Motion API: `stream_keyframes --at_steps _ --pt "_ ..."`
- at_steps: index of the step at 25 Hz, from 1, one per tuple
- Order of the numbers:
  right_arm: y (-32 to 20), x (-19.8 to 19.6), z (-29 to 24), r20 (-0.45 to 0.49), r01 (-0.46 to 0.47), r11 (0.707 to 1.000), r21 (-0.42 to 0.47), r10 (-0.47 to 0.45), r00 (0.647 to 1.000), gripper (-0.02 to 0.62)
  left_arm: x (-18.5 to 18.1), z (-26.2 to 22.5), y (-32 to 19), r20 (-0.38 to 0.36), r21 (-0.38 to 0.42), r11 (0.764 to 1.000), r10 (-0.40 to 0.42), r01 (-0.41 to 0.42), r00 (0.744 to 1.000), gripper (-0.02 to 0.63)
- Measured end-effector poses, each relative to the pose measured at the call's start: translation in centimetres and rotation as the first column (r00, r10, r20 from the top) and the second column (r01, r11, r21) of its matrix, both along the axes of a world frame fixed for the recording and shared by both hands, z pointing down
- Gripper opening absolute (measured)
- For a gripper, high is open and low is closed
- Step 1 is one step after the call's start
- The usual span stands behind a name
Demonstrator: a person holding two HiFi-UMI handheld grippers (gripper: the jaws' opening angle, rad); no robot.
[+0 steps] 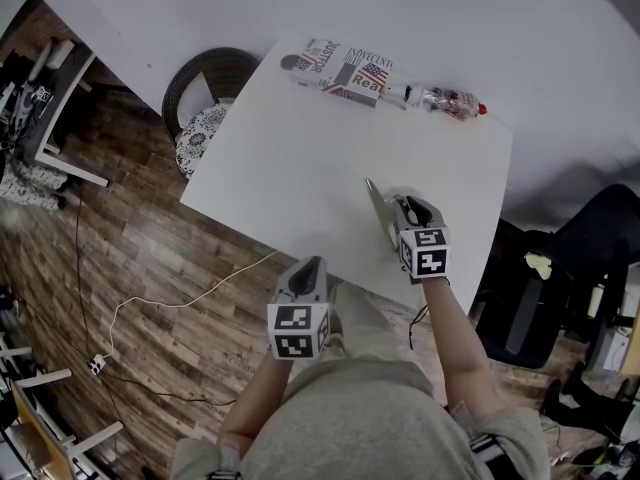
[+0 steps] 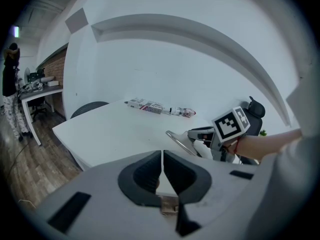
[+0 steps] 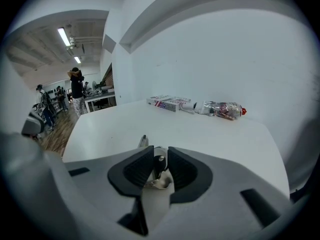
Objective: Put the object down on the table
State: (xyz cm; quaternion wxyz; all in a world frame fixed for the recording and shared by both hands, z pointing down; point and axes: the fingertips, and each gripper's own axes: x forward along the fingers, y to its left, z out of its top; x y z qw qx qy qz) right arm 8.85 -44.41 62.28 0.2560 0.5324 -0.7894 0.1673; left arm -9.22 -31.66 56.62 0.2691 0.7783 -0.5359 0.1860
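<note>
I had the right gripper [image 1: 397,206] low at the lower right of the surface [image 1: 290,158], its fingers standing apart with the metal utensil [image 1: 373,197] between them, not pinched as far as I could see. The utensil's tip poked out past the fingers toward the upper left, on or just over the white top — I couldn't tell which. My left gripper [image 1: 309,267] hung below the surface's lower edge, fingers closed together on nothing. A box [image 1: 345,70] and a bottle [image 1: 445,100] lay along the top edge.
</note>
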Motion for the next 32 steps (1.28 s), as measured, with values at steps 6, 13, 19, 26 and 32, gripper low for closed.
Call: stream_keyframes --at_steps 6,13,19,26,32 --pt "0.1 0.0 0.0 0.001 -0.004 1.000 0.000 0.004 1.000 0.094 0.1 -0.2 0.5 0.000 0.002 1.000 -0.001 0.001 1.000 0.015" --pt "0.5 0.5 -1.4 -0.010 -0.028 0.999 0.041 0.028 1.000 0.101 0.4 -1.0 1.1 0.000 0.020 1.000 0.002 -0.002 1.000 0.015" --pt "2.7 0.5 -3.5 0.003 -0.031 0.996 0.082 0.031 1.000 0.092 0.4 -1.9 2.7 0.000 0.037 0.999 0.002 -0.002 1.000 0.015" --pt "6.9 -0.8 -6.4 0.039 -0.003 0.993 0.116 -0.002 0.999 0.060 0.3 -2.9 4.9 -0.002 0.063 0.998 -0.002 0.002 1.000 0.015" --pt "11.0 -2.2 -9.2 0.061 0.026 0.988 0.150 -0.035 0.998 0.024 0.0 -4.3 7.3 -0.005 0.091 0.996 -0.014 0.014 1.000 0.015"
